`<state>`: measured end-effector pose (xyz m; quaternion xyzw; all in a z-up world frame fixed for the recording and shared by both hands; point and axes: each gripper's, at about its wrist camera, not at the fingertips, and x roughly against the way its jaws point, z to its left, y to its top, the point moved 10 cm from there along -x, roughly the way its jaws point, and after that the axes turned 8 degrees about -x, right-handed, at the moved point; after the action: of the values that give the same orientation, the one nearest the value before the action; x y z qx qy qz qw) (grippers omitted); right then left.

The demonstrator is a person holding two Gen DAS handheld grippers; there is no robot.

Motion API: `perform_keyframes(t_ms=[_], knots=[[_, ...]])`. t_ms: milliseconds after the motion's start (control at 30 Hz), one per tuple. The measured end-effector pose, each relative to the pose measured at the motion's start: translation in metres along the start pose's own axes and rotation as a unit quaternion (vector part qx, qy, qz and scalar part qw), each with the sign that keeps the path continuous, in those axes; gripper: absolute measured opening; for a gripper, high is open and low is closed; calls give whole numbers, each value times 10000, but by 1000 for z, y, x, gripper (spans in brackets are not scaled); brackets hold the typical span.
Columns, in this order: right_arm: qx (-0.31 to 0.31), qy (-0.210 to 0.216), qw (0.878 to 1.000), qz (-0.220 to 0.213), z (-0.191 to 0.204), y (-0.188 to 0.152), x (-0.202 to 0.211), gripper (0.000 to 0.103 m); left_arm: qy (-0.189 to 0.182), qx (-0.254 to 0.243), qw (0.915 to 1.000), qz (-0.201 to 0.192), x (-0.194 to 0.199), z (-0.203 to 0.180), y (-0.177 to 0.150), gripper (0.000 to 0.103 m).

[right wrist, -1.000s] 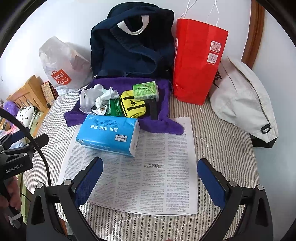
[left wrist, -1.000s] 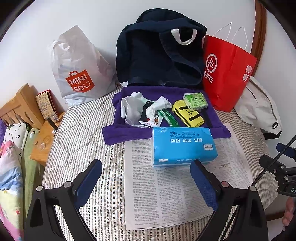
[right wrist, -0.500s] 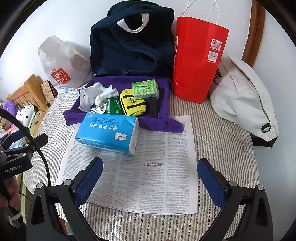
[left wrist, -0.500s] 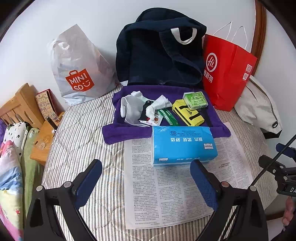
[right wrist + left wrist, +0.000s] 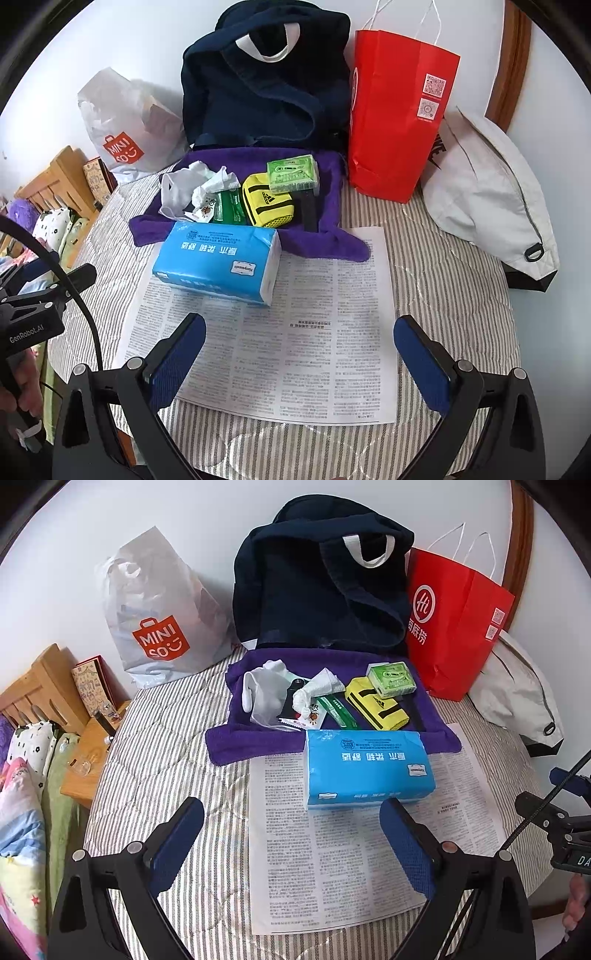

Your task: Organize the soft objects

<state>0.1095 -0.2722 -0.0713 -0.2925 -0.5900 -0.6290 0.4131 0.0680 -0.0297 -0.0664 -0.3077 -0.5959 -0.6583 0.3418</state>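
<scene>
On the striped bed, both tongs hover spread wide with nothing between their blue pads, placed almost as they were a second ago; the right tongs point(image 5: 299, 354) have edged slightly nearer the goods, the left tongs point(image 5: 291, 834) have barely shifted. Just beyond the left tongs, a blue tissue pack point(image 5: 367, 766) lies unmoved on a newspaper sheet point(image 5: 332, 867), its far edge against a purple towel point(image 5: 251, 738). Gloves, a yellow pouch point(image 5: 376, 709) and a green packet point(image 5: 391, 679) rest on the towel.
</scene>
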Motion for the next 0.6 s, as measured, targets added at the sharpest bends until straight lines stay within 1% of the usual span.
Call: perform_keyframes(t_ms=[600], knots=[[-9, -23, 10000, -29, -3, 1, 3, 101, -7, 43, 10000, -84, 5, 4, 1, 96]])
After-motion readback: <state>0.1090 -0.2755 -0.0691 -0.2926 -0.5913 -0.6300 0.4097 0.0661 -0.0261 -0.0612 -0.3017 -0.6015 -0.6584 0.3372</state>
